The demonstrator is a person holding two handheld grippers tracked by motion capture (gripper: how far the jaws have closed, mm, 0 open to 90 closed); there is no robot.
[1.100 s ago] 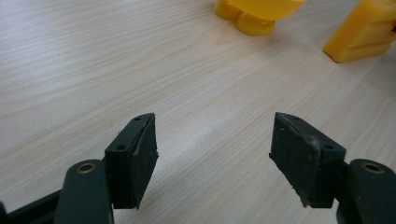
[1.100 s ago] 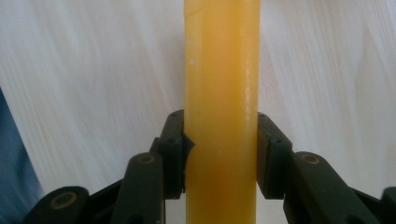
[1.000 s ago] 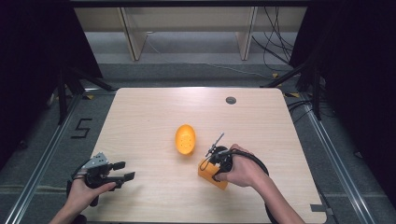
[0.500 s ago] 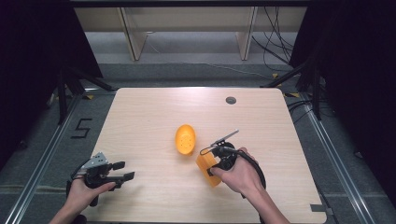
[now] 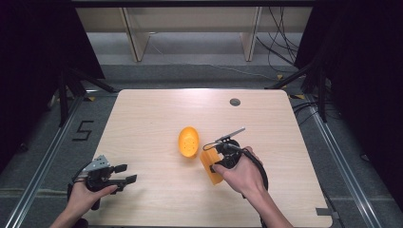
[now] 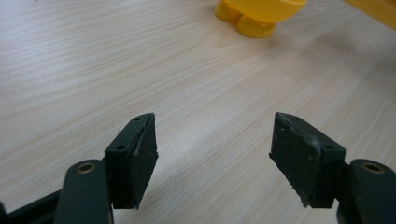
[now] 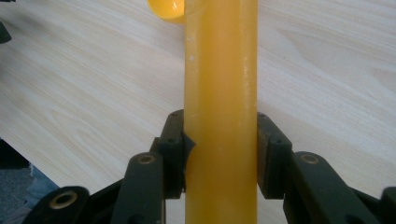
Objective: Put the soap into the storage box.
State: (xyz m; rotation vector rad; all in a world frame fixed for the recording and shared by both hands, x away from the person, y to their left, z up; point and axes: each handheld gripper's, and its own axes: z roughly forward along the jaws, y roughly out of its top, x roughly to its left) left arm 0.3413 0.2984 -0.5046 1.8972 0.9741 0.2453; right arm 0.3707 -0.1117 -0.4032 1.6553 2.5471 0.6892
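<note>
The right gripper (image 5: 219, 164) is clamped on an orange block (image 5: 211, 167), its pads pressed flat against two opposite faces; in the right gripper view the block (image 7: 220, 116) stands as a tall upright bar between the jaws. In the high view the block sits right of the table's (image 5: 142, 118) middle, toward the near edge, with the person's right hand (image 5: 242, 175) behind it. Just beside it, nearer the table's centre, lies a yellow oval dish (image 5: 188, 141). The left gripper (image 5: 124, 173) is by the near left corner, its jaws spread wide with bare wood between them, in the left hand (image 5: 85, 197). The left gripper view shows the dish's (image 6: 254, 14) underside with two stubby feet, well ahead of those jaws.
</note>
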